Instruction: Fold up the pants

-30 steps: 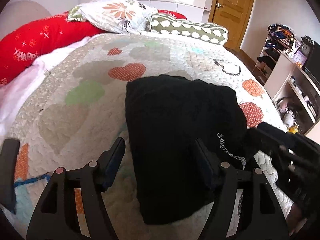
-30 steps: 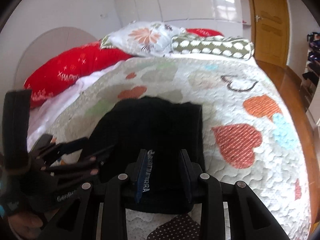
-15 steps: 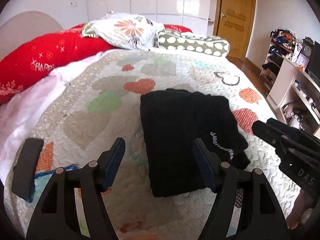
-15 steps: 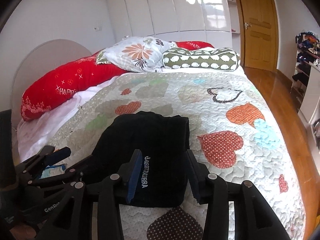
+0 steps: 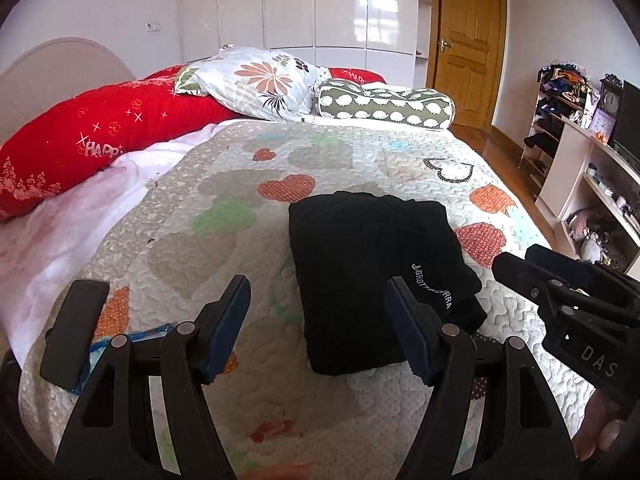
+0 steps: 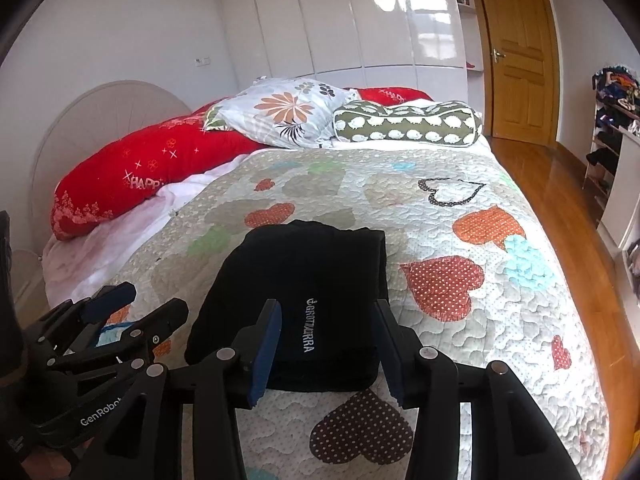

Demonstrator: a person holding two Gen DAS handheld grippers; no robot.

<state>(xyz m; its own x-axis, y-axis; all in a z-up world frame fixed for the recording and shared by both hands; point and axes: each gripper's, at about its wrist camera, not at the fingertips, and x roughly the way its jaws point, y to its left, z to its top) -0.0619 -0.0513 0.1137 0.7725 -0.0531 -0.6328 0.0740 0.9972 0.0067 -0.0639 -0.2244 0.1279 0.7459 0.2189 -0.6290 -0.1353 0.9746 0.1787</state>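
The black pants (image 5: 360, 264) (image 6: 304, 264) lie folded into a compact rectangle on the heart-patterned quilt (image 5: 200, 248), with a white label on the near right fold. My left gripper (image 5: 317, 285) hovers open above and short of the pants' near left edge, with nothing between its fingers. It also shows at lower left in the right wrist view, left gripper (image 6: 120, 320). My right gripper (image 6: 326, 308) is held over the near edge by the label. Its jaws are opening and the pads stand clear of the cloth. The right gripper (image 5: 560, 292) appears at right in the left wrist view.
A long red pillow (image 5: 100, 140), a floral pillow (image 5: 260, 80) and a green bolster (image 5: 384, 108) line the bed's head. White cupboards and a wooden door (image 5: 468, 40) stand behind. Cluttered shelves (image 5: 580, 168) and bare wooden floor (image 6: 560, 184) lie to the right.
Both grippers have drawn back and up from the pants, so more of the bed shows. The right jaws have spread wider around the label fold. The pants lie still.
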